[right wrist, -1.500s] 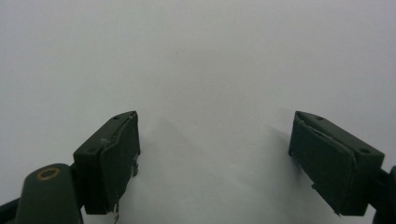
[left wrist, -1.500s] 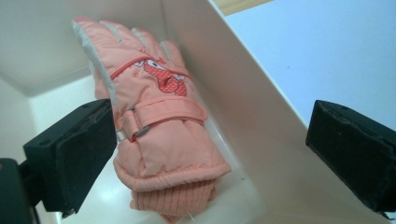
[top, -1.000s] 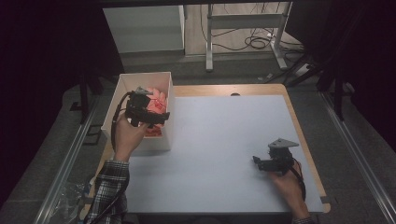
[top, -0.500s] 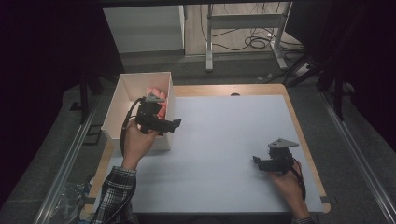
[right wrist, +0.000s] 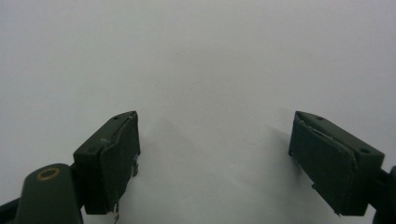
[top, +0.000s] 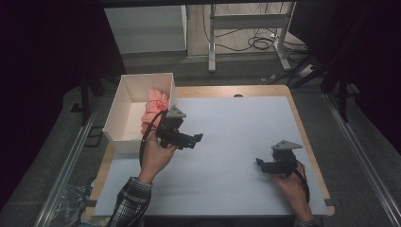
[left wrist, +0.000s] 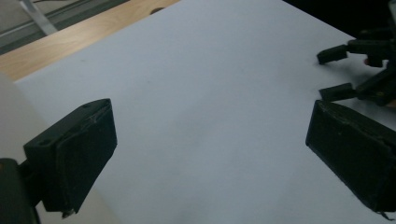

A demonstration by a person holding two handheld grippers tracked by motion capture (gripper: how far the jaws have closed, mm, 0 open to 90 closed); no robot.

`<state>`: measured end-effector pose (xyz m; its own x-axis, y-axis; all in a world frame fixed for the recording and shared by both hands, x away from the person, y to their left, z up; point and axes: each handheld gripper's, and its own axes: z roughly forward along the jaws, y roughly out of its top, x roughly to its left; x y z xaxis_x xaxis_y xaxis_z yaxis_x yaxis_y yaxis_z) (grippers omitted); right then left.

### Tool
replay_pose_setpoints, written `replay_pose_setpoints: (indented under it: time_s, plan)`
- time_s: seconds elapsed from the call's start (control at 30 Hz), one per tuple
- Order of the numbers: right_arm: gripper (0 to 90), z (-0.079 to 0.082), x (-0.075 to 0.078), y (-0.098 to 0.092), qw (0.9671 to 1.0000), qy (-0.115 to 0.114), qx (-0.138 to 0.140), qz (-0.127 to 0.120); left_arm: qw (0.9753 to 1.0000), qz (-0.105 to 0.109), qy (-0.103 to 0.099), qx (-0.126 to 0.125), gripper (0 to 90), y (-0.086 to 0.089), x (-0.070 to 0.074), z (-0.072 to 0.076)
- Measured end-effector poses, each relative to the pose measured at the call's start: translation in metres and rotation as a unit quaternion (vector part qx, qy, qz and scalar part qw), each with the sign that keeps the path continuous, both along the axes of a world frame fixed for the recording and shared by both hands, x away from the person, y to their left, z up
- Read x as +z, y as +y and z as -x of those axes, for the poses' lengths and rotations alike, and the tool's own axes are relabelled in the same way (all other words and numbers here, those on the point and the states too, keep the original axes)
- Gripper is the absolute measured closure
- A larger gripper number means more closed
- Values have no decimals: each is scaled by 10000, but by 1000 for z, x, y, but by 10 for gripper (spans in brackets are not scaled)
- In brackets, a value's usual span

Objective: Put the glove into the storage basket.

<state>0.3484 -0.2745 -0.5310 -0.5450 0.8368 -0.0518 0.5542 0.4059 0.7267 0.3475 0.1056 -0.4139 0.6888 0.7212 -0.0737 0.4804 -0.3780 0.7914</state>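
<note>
Matt white sheet over the table, smooth and paper-like, no gloss; bare wood along the far edge, pale and satin. White box with flat, matt walls, like card or foam board. Pink cloth inside, soft and crumpled. Left gripper in matt black plastic, pads rubbery and scuffed at the edges. Right gripper likewise matt black, pads worn and frayed at the corners. Checked woven sleeve.

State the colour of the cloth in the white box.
Pink-orange cloth, clearest in the high view.
</note>
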Motion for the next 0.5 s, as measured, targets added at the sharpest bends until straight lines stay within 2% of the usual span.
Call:
replay_pose_setpoints:
  time_s: [0.27,0.5]
  plan:
    - [167,0,0,0,10000,-2,4,1,9993,7,-16,-362,22,-25,-23,14]
    - [167,0,0,0,10000,-12,4,1,9985,66,162,-519,22,-34,-56,19]
